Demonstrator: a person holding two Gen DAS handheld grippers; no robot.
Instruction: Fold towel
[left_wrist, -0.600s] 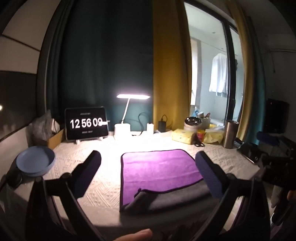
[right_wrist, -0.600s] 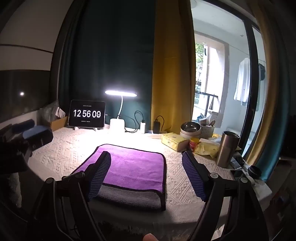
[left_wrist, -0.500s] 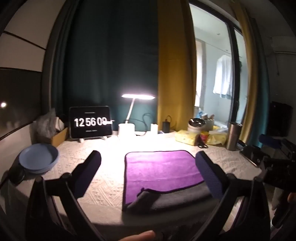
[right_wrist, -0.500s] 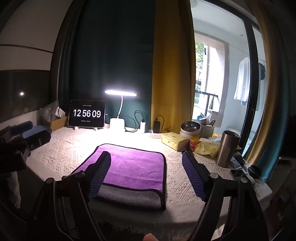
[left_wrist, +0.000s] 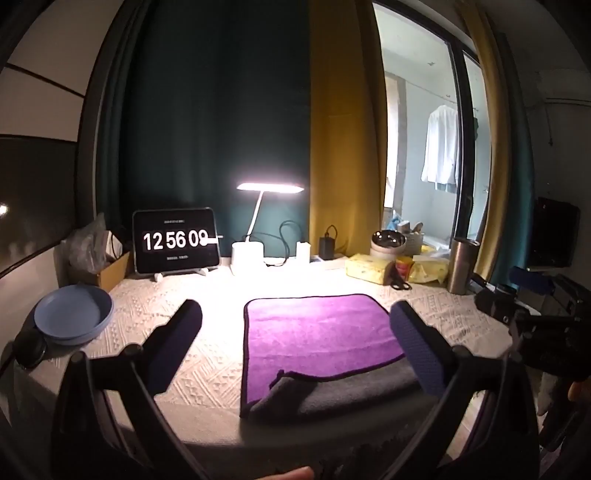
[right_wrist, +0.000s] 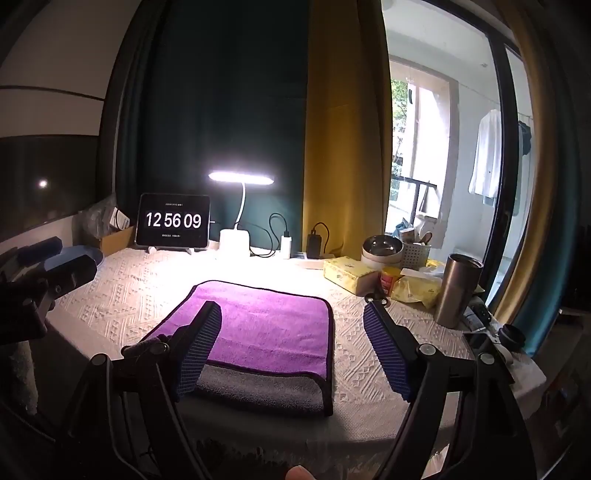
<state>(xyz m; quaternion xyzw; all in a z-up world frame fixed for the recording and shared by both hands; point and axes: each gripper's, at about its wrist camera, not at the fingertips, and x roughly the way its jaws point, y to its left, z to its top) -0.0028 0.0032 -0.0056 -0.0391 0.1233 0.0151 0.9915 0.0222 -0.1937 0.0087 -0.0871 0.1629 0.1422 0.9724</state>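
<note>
A purple towel (left_wrist: 317, 332) with a grey underside lies on the white patterned tablecloth, folded over so a grey strip shows along its near edge. It also shows in the right wrist view (right_wrist: 266, 332). My left gripper (left_wrist: 295, 328) is open and empty, held above the table's near edge in front of the towel. My right gripper (right_wrist: 291, 332) is open and empty, held before the towel's near right part. The right gripper shows at the right of the left wrist view (left_wrist: 546, 325), the left gripper at the left of the right wrist view (right_wrist: 33, 288).
A blue plate (left_wrist: 72, 314) sits at the left. A clock tablet (left_wrist: 175, 242), a lit desk lamp (left_wrist: 258, 221), chargers, a steel bowl (right_wrist: 382, 247), yellow tissue packs (right_wrist: 347, 273) and a steel tumbler (right_wrist: 456, 291) line the back and right. The table edge is close below.
The left wrist view has shifted slightly, with the scene sliding a little right and down. The right gripper and the towel have not moved. Both grippers stay open.
</note>
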